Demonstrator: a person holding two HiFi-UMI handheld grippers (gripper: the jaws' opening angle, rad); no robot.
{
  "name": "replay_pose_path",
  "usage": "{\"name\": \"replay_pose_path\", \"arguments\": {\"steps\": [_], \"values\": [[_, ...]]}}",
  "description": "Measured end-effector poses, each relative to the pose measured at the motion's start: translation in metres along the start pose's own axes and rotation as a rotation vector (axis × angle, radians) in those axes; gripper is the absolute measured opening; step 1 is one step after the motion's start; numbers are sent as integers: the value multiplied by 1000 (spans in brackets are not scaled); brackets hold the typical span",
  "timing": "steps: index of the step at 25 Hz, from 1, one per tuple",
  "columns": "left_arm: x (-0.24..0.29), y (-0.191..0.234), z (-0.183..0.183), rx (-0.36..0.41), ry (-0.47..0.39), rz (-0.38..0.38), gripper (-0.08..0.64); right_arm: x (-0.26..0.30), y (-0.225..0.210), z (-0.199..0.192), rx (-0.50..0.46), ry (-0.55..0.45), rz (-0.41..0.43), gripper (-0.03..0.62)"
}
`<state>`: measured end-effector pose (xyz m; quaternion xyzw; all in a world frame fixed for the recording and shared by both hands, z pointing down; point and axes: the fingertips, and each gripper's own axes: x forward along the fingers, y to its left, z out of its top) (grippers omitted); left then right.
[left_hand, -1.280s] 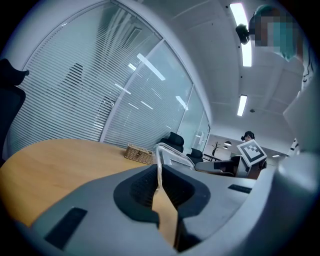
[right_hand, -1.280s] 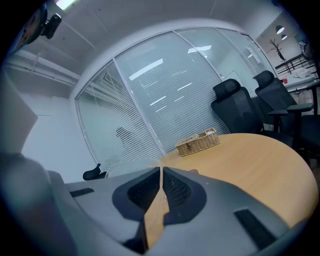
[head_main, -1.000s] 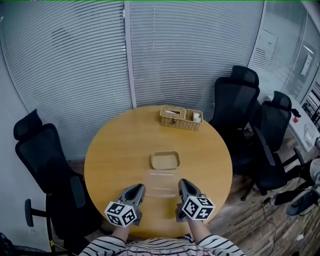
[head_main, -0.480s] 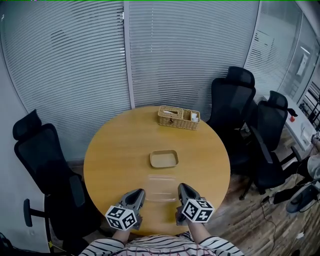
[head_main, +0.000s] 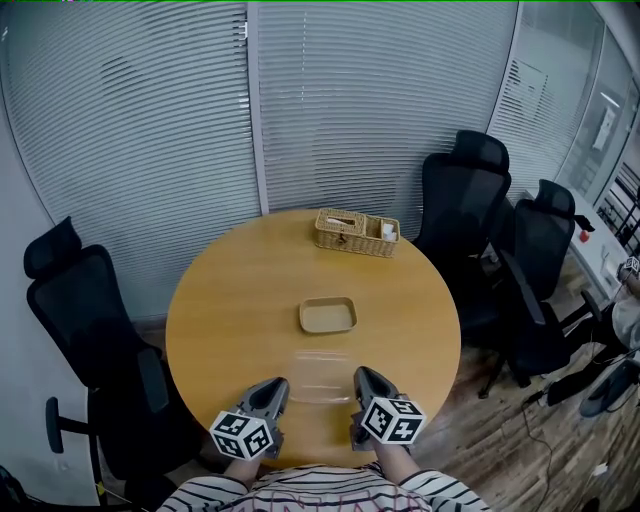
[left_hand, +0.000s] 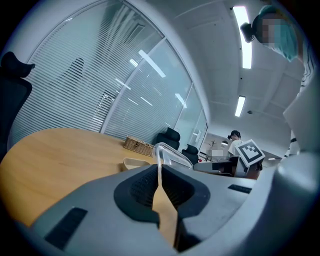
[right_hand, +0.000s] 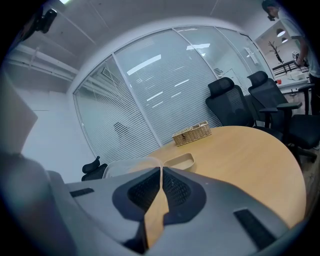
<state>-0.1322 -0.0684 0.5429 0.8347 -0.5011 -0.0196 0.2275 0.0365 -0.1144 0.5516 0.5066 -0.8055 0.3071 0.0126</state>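
- Gripping: clear plastic lid, at table's 6 o'clock edge; left gripper and right gripper each clenched on opposite rims.
- Handling: likely light, thin, flexible, slippery; hold both rims evenly.

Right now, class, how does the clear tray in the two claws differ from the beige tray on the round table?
The clear tray is see-through; the beige tray is opaque. The clear tray is pinched at its side rims by the left claw and the right claw; the beige tray lies untouched. The clear tray is by the table's near edge, the beige tray near its middle. Both are shallow, round-cornered rectangles.
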Motion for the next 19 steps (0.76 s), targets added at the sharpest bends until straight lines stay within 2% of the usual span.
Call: {"name": "replay_pose_path", "arguments": {"steps": [19], "values": [[10,5,0,-9,7,-12,42,8,-5,4,-8,5,-10,38]]}}
